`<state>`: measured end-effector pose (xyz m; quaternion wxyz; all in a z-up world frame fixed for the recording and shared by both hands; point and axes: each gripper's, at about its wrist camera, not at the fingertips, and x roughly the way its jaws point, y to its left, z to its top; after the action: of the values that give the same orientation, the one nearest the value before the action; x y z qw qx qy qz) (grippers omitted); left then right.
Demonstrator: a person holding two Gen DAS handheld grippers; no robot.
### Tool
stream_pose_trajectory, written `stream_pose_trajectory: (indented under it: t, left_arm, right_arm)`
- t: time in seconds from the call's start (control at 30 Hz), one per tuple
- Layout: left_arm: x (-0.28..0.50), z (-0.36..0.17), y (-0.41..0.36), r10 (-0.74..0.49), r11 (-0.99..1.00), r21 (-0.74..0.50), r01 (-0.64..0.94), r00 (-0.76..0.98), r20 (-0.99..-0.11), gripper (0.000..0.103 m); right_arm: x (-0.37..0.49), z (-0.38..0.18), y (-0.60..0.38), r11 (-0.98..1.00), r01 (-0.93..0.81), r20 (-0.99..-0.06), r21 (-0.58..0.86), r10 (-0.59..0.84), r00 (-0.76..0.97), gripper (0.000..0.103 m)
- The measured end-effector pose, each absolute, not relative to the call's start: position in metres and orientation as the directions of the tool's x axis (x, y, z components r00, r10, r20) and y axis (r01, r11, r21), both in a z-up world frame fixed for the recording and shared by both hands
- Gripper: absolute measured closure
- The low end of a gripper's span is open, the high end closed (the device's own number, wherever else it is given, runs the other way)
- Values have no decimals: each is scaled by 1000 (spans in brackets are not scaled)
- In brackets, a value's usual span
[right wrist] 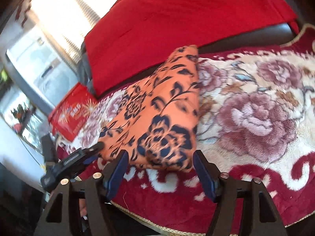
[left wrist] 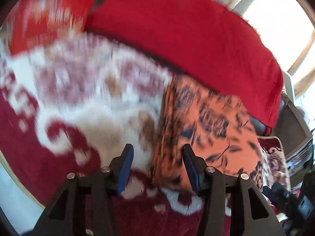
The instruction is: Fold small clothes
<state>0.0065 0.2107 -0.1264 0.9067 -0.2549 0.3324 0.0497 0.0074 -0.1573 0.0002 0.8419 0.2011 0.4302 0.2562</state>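
An orange garment with a dark blue flower print lies folded on the red and cream floral blanket. In the left wrist view the garment lies just ahead and right of my left gripper, which is open and empty; that view is blurred by motion. My right gripper is open and empty, its fingers on either side of the garment's near edge. The left gripper also shows in the right wrist view, touching the garment's left corner.
A plain red cloth covers the raised part behind the blanket. A red printed box lies at the blanket's left end. A bright window is beyond. The blanket's corded front edge is close below my right gripper.
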Motion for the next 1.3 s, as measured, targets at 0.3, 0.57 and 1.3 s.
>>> stream_pose_trajectory:
  t: [0.3,0.57,1.3]
  left_arm:
    - [52,-122,170,-16,946,-252,-204,745,-667,35]
    - [69,-163,200,-169,856,-430,-286,632,-756,33]
    - [55,-138,186,-108,894,-389,-225,733,-672,34]
  right_arm:
    - [113,-38,-156,647,-120,-589,753,745,313,23]
    - [96,9,-111,762,-277,-671,586,647,361,68]
    - [112,32,-121,720,-252,-605,647,685,406,71]
